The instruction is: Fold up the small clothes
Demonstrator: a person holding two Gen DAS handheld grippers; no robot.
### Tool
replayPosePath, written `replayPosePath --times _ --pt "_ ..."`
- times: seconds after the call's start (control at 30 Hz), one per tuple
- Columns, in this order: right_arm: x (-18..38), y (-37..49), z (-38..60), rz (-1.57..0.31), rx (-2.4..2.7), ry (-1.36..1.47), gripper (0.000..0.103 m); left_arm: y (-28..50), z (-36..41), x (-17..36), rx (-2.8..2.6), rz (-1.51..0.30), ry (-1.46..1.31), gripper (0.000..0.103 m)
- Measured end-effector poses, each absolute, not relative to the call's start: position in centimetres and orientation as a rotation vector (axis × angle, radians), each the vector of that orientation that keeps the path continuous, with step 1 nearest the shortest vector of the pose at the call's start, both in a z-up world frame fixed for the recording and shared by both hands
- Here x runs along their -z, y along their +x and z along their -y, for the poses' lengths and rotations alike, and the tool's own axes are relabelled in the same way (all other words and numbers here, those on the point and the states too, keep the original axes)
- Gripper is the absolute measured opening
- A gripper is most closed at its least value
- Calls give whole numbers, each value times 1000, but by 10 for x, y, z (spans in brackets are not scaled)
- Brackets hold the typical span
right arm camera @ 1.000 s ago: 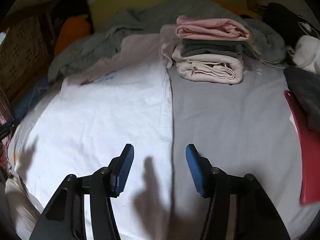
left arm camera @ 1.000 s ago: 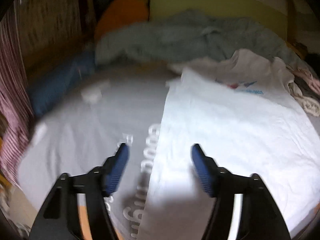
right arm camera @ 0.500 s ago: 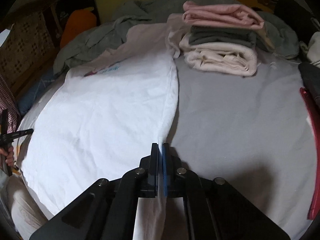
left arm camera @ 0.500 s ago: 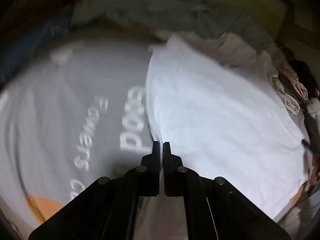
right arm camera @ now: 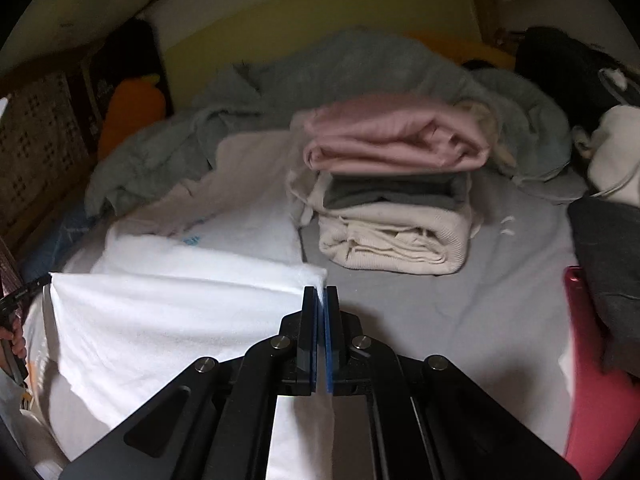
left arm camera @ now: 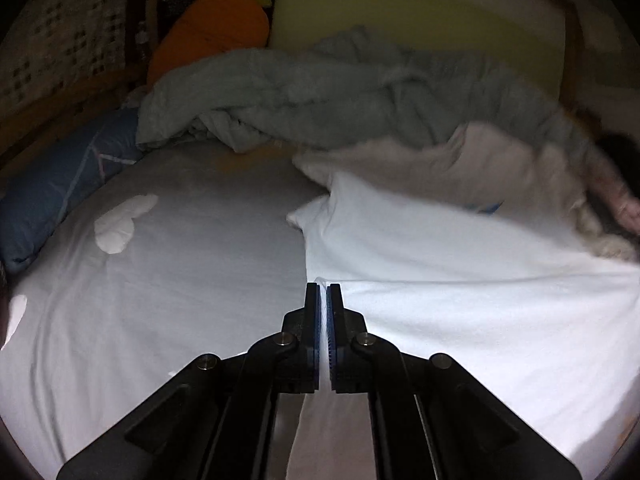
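- The left gripper [left arm camera: 323, 336] is pressed together on the left edge of the white garment [left arm camera: 472, 292]; a thin strip of white cloth shows between its blue pads.
- The right gripper [right arm camera: 321, 340] is likewise clamped on the same white garment [right arm camera: 168, 312], at its right edge, with white cloth hanging below the jaws.
- Between the two grippers the garment's near edge is raised off the grey bed sheet [right arm camera: 460, 300] and stretched into a straight line, while the far part still lies flat on the bed.
- In the right wrist view a small blue print [right arm camera: 191, 239] shows on the flat part of the garment, near its far end.
- A stack of folded clothes [right arm camera: 394, 188] stands on the sheet just beyond the garment's right side — a pink piece on top, a dark grey one in the middle, a cream one below.
- A crumpled grey-green blanket [left arm camera: 340, 96] lies across the far side of the bed, behind the garment and the stack.
- An orange cushion [left arm camera: 212, 28] leans at the far left corner, and a blue pillow [left arm camera: 64, 184] lies along the left side of the bed.
- In the right wrist view, a red flat object [right arm camera: 596, 380] lies at the right edge of the sheet, partly under dark grey cloth [right arm camera: 608, 256].
- At the far left of that view a person's fingers [right arm camera: 14, 340] are visible; the left gripper itself is mostly cut off there.
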State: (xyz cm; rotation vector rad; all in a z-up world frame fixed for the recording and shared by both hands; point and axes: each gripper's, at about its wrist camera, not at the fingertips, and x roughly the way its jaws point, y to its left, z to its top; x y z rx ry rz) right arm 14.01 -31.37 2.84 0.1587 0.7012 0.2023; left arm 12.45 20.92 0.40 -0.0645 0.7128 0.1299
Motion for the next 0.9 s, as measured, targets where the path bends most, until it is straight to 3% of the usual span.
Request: replayPosePath --times 0.07,0.13,0.2,0.27,0.4,0.57,0.67,0.9 --pt "-18 142 319 -704 -193 171 4 127 -210 13 -138 -737 -63 8" --pt "-15 135 328 -705 -166 186 29 115 -213 18 -175 -777 -53 15" --pt "-18 125 334 -688 -151 177 45 97 -209 10 -166 -748 -31 27" --pt "-25 106 340 -658 -129 162 45 74 -205 2 -142 -710 -37 33" --pt "-30 65 344 -655 -195 183 46 32 -205 2 -108 -698 -119 35" --pt "-4 34 344 -734 -195 229 46 15 -211 25 -105 -783 -204 35" --pt "10 29 342 -790 -234 270 45 10 -215 33 -119 -807 -246 41" --pt "17 32 324 -811 -275 191 36 4 -237 48 -63 -825 -450 41"
